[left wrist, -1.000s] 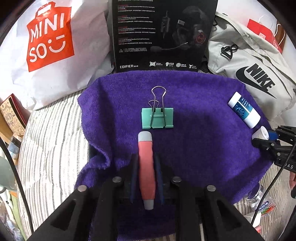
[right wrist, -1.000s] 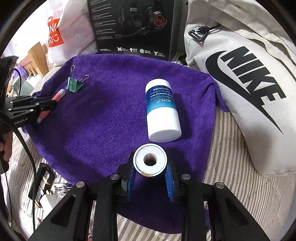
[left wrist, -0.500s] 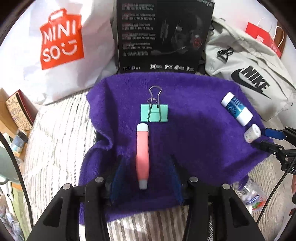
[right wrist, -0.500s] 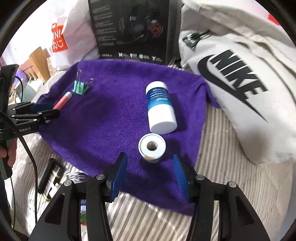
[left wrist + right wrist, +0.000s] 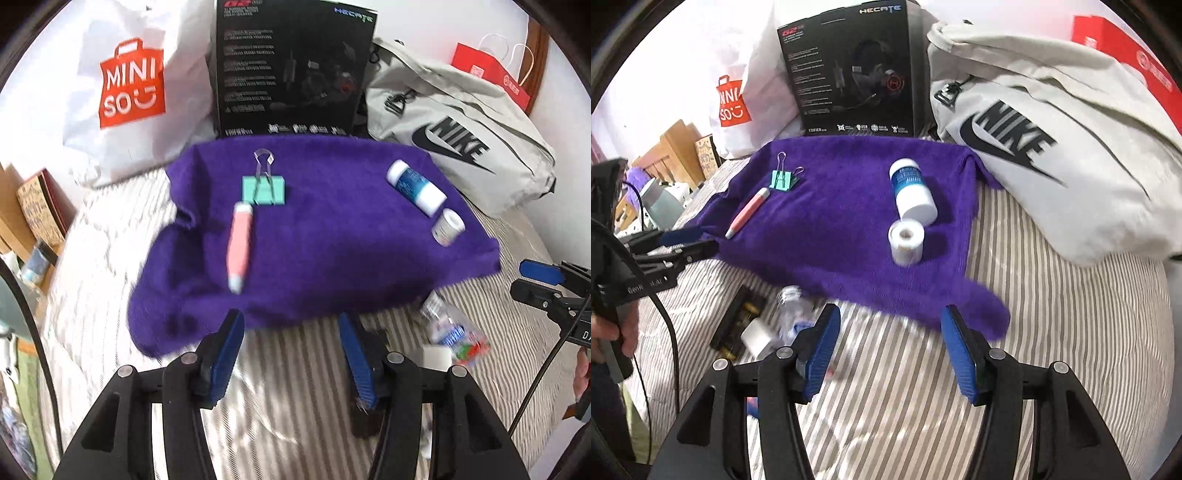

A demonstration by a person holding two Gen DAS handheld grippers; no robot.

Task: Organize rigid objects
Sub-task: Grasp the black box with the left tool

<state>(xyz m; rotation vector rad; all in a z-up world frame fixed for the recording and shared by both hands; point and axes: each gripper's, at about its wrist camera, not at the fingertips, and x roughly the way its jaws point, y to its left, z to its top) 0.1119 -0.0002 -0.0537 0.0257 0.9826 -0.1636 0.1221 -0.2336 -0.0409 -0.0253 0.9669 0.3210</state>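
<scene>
Both grippers backed off towel (image 5: 332, 236), jaws just opened, nothing between. Left gripper (image 5: 291, 350) released pen (image 5: 240, 247), now frame centre-left below clip (image 5: 264, 190). Right gripper (image 5: 888, 350) released tape roll (image 5: 906, 242), just below bottle (image 5: 914, 192). Placing step looks done; next likely fetch loose items off bedding.

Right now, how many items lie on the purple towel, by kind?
Binder clip: 1
Pink pen-shaped tool: 1
Blue-and-white tube: 1
Small white tape roll: 1
Total: 4
</scene>
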